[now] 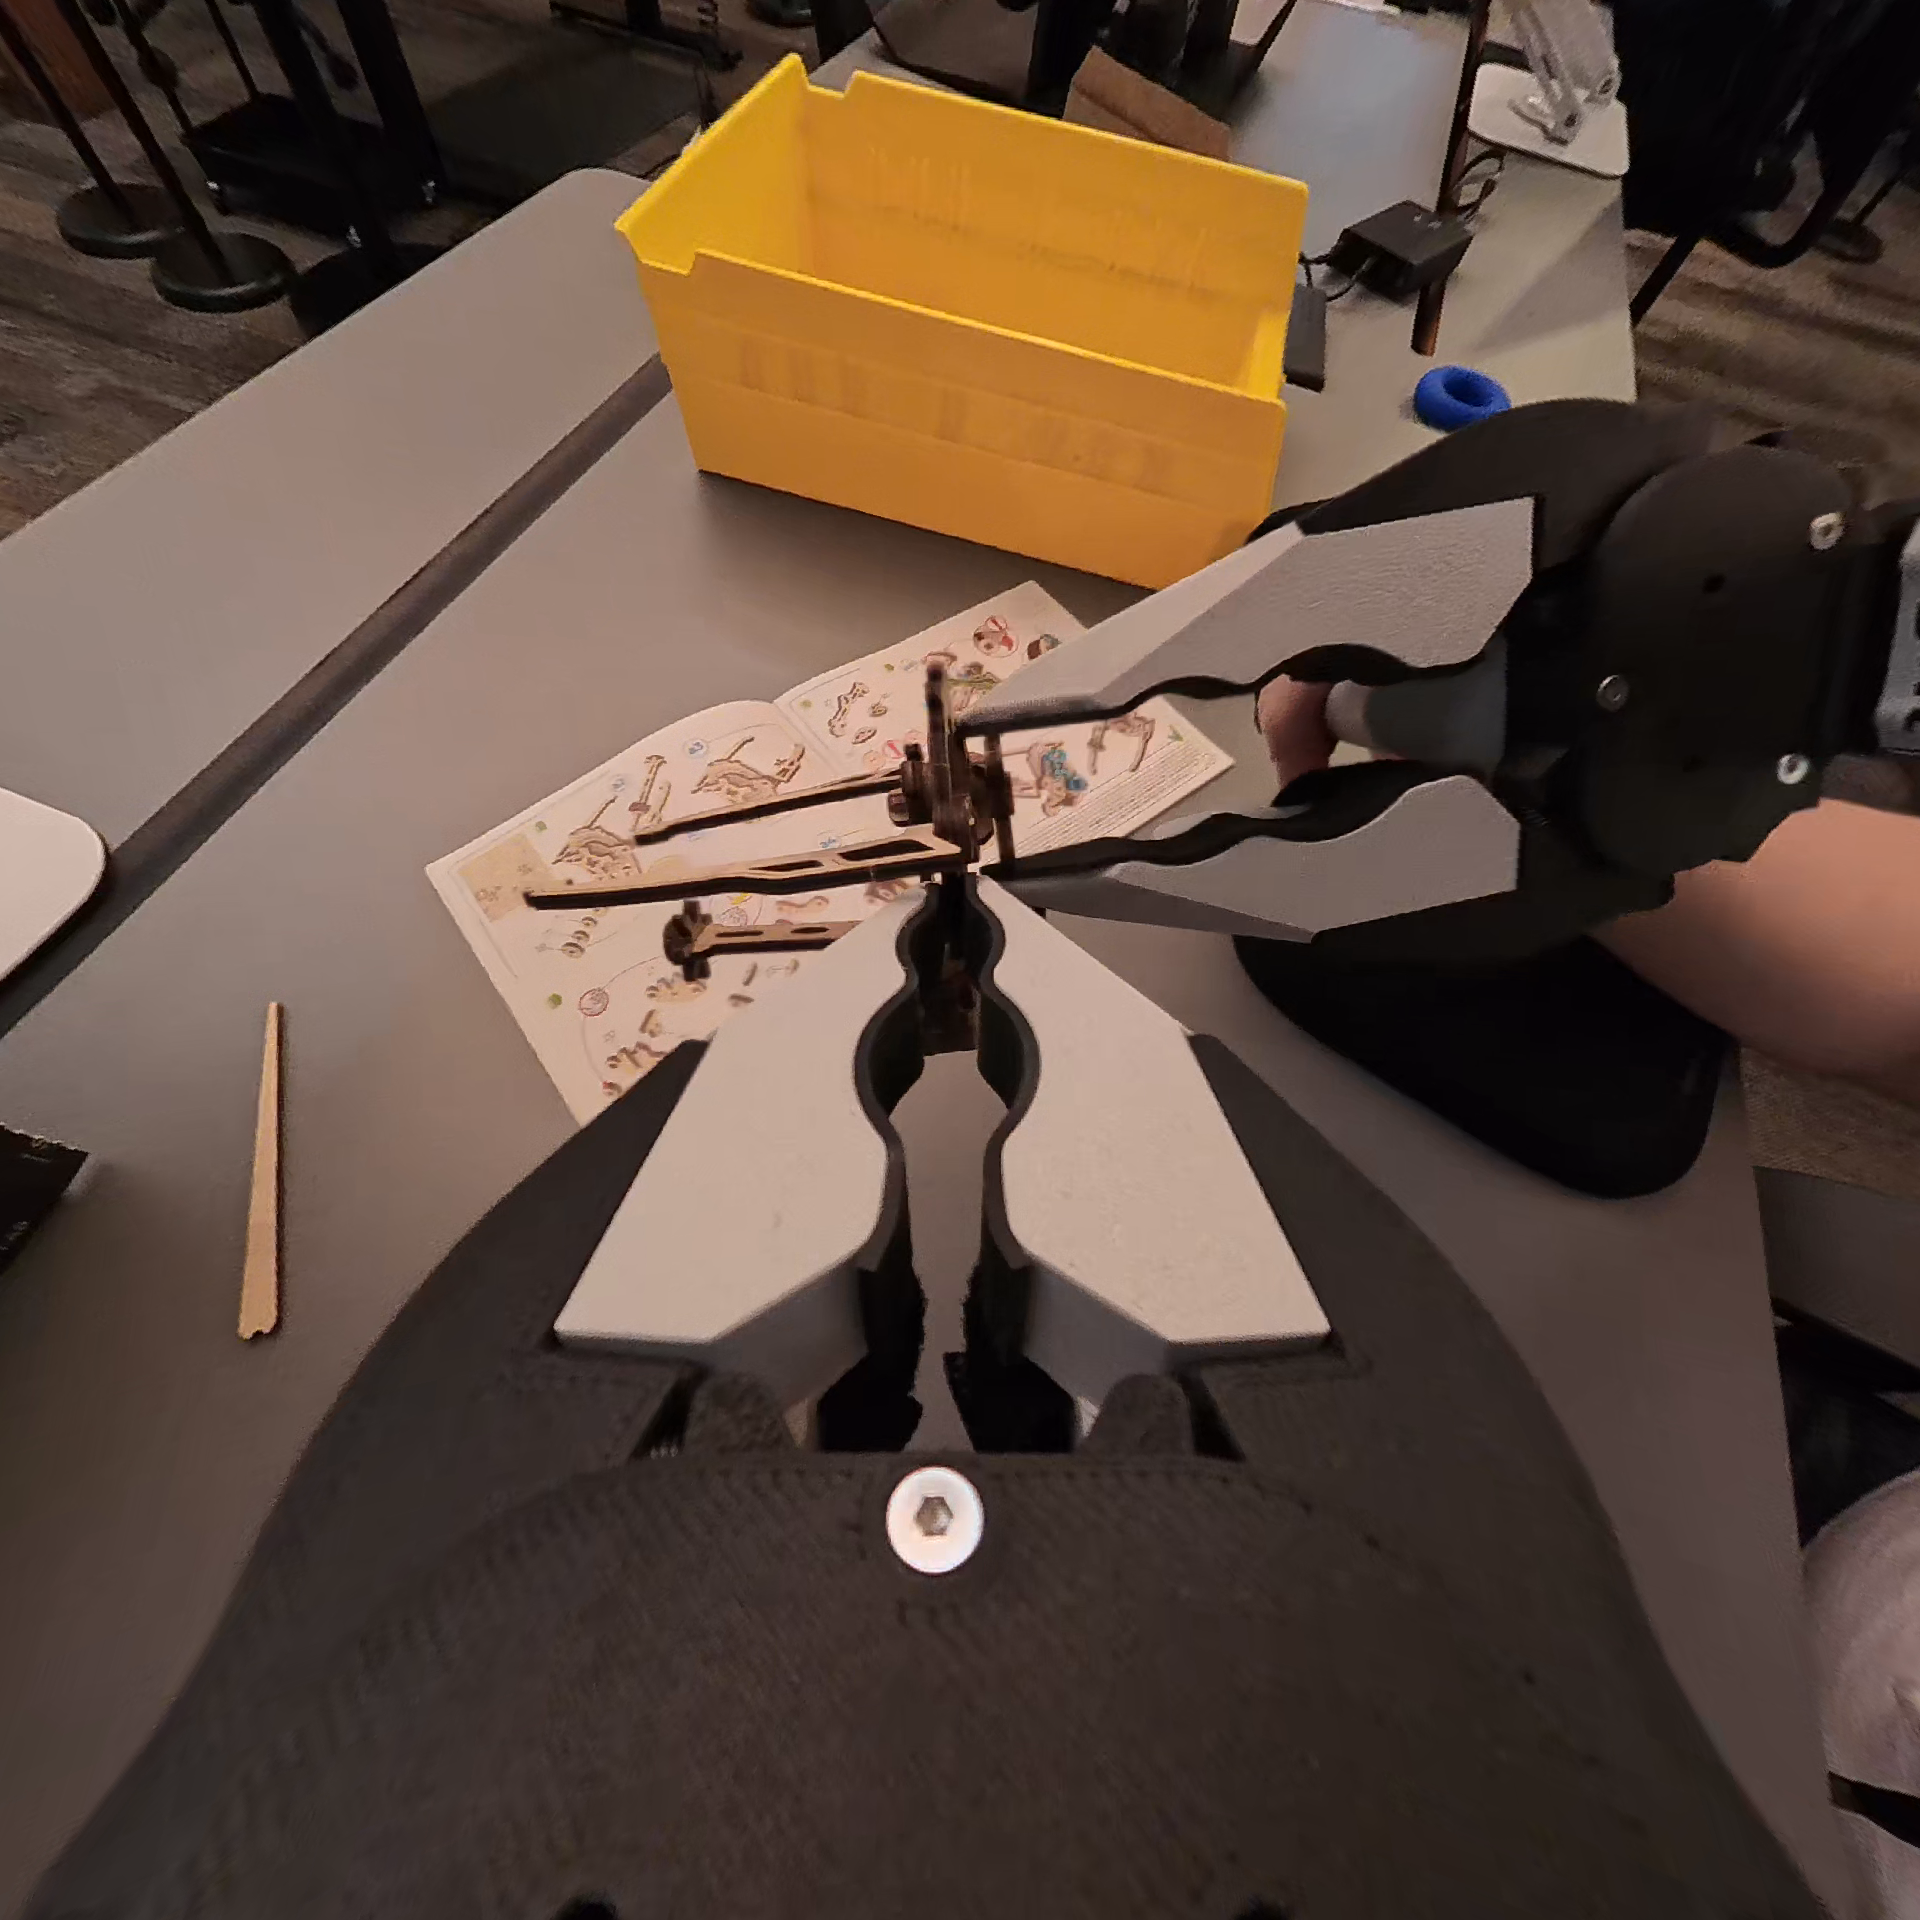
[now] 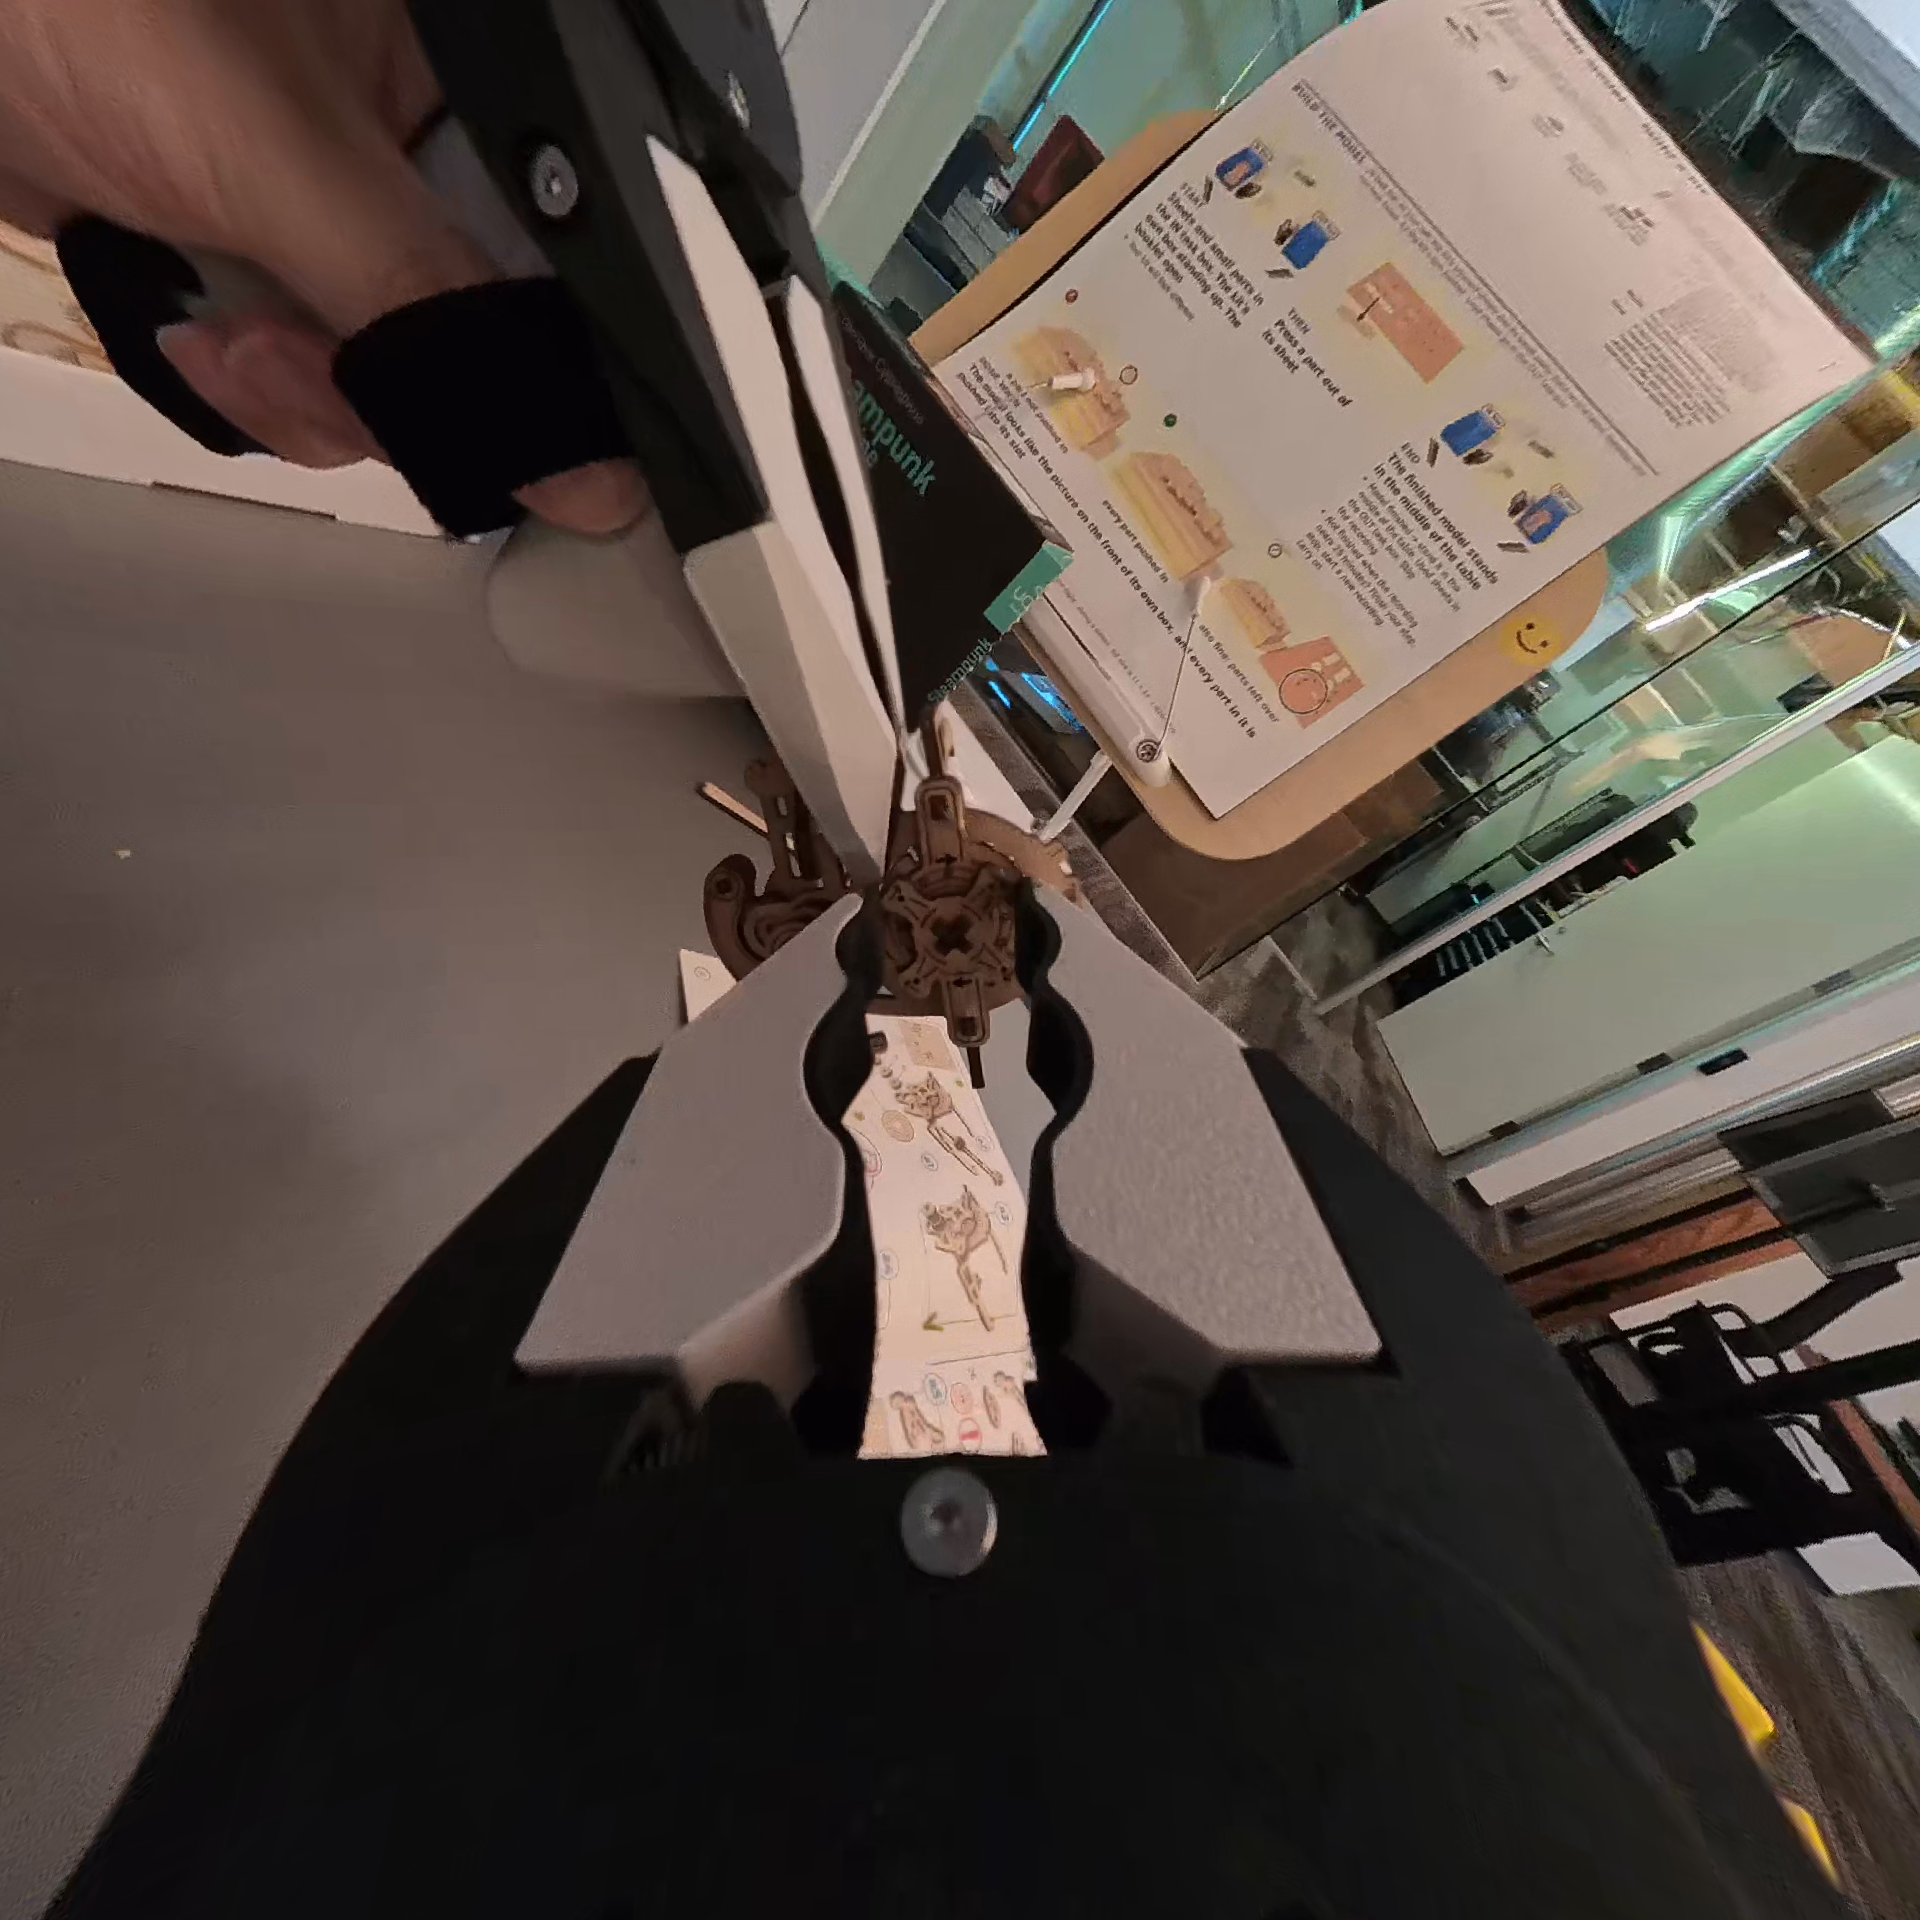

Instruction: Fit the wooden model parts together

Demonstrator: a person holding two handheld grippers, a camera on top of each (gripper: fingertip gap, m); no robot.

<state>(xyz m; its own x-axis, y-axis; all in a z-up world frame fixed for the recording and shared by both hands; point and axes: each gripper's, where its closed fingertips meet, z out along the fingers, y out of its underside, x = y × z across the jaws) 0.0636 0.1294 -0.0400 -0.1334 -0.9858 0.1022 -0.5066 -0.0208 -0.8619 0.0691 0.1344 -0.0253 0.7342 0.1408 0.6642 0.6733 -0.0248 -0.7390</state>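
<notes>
The wooden model [image 1: 940, 800] is a dark round hub with two long thin arms [image 1: 748, 878] reaching left over the instruction booklet [image 1: 665, 810]. My left gripper [image 1: 951, 904] is shut on the model's lower stem from below. My right gripper [image 1: 982, 795] comes in from the right and is shut on the hub across its rim. In the right wrist view the hub [image 2: 945, 935] sits between my right gripper's [image 2: 945, 930] fingertips, and the left gripper [image 2: 894, 800] comes down from the upper left. A shorter wooden arm [image 1: 748, 940] shows lower left; I cannot tell if it is attached.
A yellow bin [image 1: 977, 343] stands behind the booklet. A loose wooden stick [image 1: 265, 1174] lies at the left on the grey table [image 1: 416, 644]. A blue ring [image 1: 1460, 393] and a black pad [image 1: 1507, 1060] are at the right. A black box [image 2: 925, 488] and an instruction board [image 2: 1351, 416] stand beyond. Left and right tips are no more than a few centimetres apart.
</notes>
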